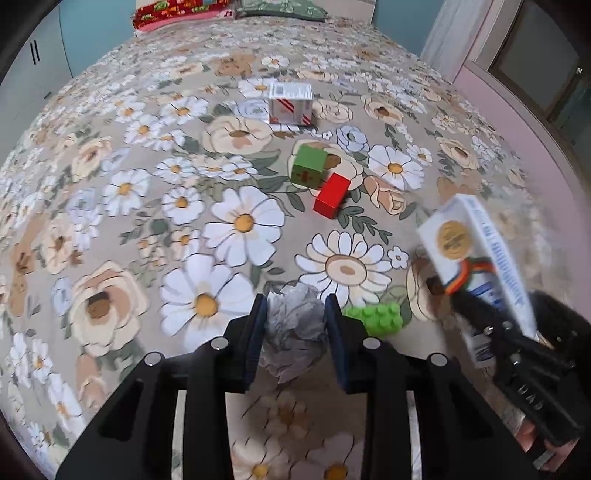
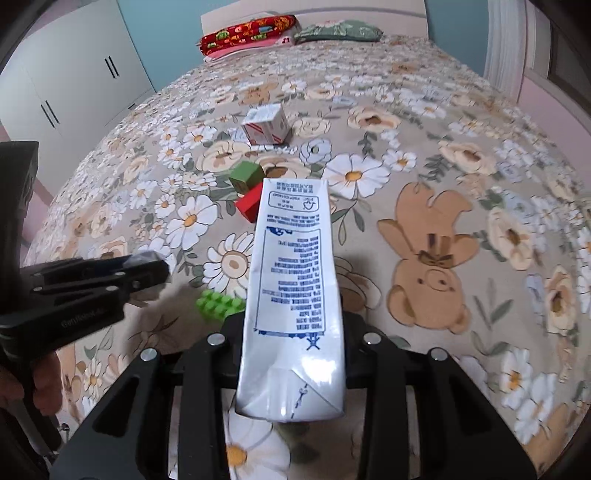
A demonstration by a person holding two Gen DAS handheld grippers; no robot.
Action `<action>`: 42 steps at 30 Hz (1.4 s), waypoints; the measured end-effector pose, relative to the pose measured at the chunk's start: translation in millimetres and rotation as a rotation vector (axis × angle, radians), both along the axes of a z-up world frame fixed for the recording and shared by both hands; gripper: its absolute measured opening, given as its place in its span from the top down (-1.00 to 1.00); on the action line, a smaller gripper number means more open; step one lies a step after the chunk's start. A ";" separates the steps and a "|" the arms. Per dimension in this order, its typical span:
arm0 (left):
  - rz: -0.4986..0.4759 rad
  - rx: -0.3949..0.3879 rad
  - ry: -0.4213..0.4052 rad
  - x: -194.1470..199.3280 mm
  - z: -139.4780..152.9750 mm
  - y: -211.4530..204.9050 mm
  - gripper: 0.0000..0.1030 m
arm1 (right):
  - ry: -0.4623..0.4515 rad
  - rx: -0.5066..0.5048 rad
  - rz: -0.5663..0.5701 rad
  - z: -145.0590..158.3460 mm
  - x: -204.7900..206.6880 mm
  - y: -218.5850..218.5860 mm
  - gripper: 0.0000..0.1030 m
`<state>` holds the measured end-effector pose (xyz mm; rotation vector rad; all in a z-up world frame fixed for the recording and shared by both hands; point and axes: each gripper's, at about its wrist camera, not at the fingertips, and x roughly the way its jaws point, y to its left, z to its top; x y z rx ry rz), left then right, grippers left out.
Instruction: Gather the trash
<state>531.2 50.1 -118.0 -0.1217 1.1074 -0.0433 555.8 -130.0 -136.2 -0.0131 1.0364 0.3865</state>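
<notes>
I have two pieces of trash in hand. The crumpled paper ball (image 1: 293, 328) sits squeezed between the blue pads of my left gripper (image 1: 295, 325), just over the flowered bedspread (image 1: 147, 184); I cannot tell whether it is clear of the cloth. The white milk carton (image 2: 291, 295) is clamped near its folded end by my right gripper (image 2: 291, 354), fingers closed on its sides, the carton sticking out forward and raised off the bed, as the left wrist view confirms.

So I judge the grasp step done for both, and the carry comes next. No bin shows in either view, so the next move calls for lifting both loads clear and turning to find where they go. The paper is soft and could slip if I ease the squeeze; the carton is long and held at one end, so it may swing.

Just beside the paper ball lies a green studded brick (image 1: 376, 317), which I read as a toy to be left. Farther up the bed lie a red block (image 1: 330, 199) and a green block (image 1: 308, 168), touching or nearly so, and beyond them a small white box with red stripes (image 1: 290, 105), possibly more trash. Pillows (image 2: 251, 31) lie at the head.

Both grippers point steeply down at the bed, side by side. Part of a hand (image 2: 22, 373) shows on the left gripper's handle.
</notes>
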 end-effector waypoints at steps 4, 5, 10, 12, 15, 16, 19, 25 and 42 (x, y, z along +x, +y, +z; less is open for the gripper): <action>0.004 0.024 -0.048 -23.9 27.1 3.5 0.33 | -0.047 -0.043 0.016 26.4 -23.3 -1.1 0.31; 0.002 0.025 -0.057 -29.0 32.7 3.3 0.33 | -0.066 -0.055 0.022 37.2 -32.5 -1.2 0.31; -0.013 0.059 -0.119 -71.6 70.4 1.3 0.33 | -0.128 -0.072 0.041 77.3 -69.2 -4.8 0.31; -0.026 0.071 -0.146 -89.4 84.9 -0.7 0.33 | -0.161 -0.080 0.049 97.8 -87.3 -7.3 0.31; -0.050 0.089 -0.186 -119.9 105.7 -5.7 0.33 | -0.207 -0.081 0.062 126.7 -117.0 -11.5 0.31; -0.062 0.098 -0.201 -131.0 113.1 -8.7 0.33 | -0.218 -0.080 0.066 134.2 -126.3 -12.9 0.31; -0.090 0.135 -0.244 -160.5 130.9 -18.0 0.33 | -0.244 -0.084 0.075 151.5 -151.2 -14.6 0.31; -0.099 0.156 -0.291 -204.6 153.6 -21.9 0.33 | -0.289 -0.093 0.094 178.1 -212.5 -20.3 0.31; -0.196 0.204 -0.331 -323.9 143.4 -49.0 0.33 | -0.305 -0.076 0.147 181.1 -332.6 -39.4 0.31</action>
